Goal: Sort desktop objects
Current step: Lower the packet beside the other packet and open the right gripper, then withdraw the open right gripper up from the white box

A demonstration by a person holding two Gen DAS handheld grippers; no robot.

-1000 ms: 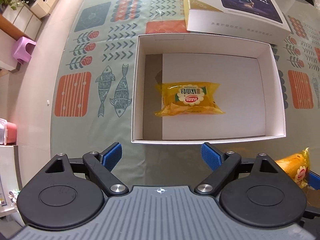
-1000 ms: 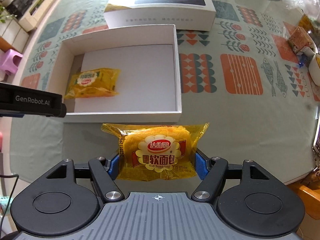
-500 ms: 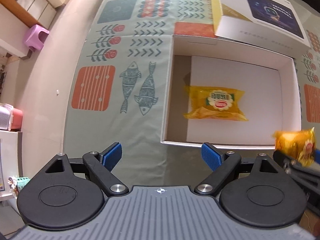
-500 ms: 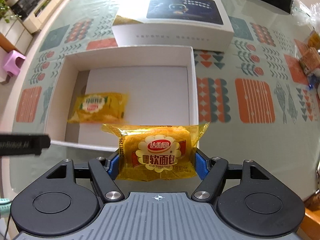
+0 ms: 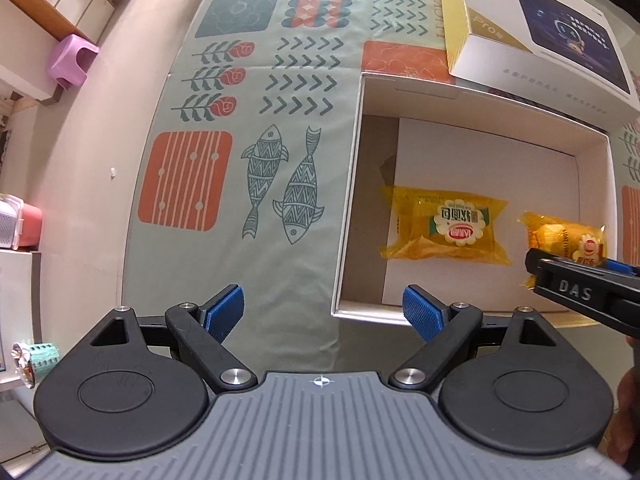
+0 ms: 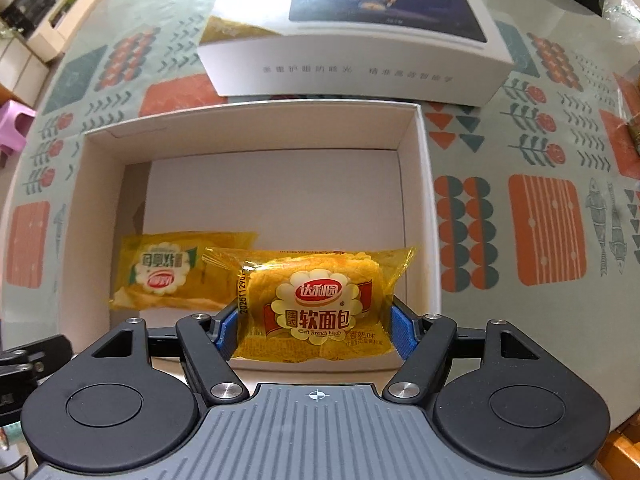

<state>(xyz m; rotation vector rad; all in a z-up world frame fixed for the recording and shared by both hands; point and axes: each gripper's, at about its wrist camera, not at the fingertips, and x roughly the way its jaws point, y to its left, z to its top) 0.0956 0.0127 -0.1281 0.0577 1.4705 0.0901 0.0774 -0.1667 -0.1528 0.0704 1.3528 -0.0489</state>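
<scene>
Bread pack (image 6: pixel 316 308) clamped in right gripper (image 6: pixel 316 332), over box (image 6: pixel 424 184); best to lower beside other pack (image 6: pixel 168 276), then release. Left gripper (image 5: pixel 322 312) wide, empty.

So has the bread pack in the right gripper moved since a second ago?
Yes. Held in the right gripper, the bread pack has gone from outside the box's near wall to over its inside, beside the pack lying there.
</scene>
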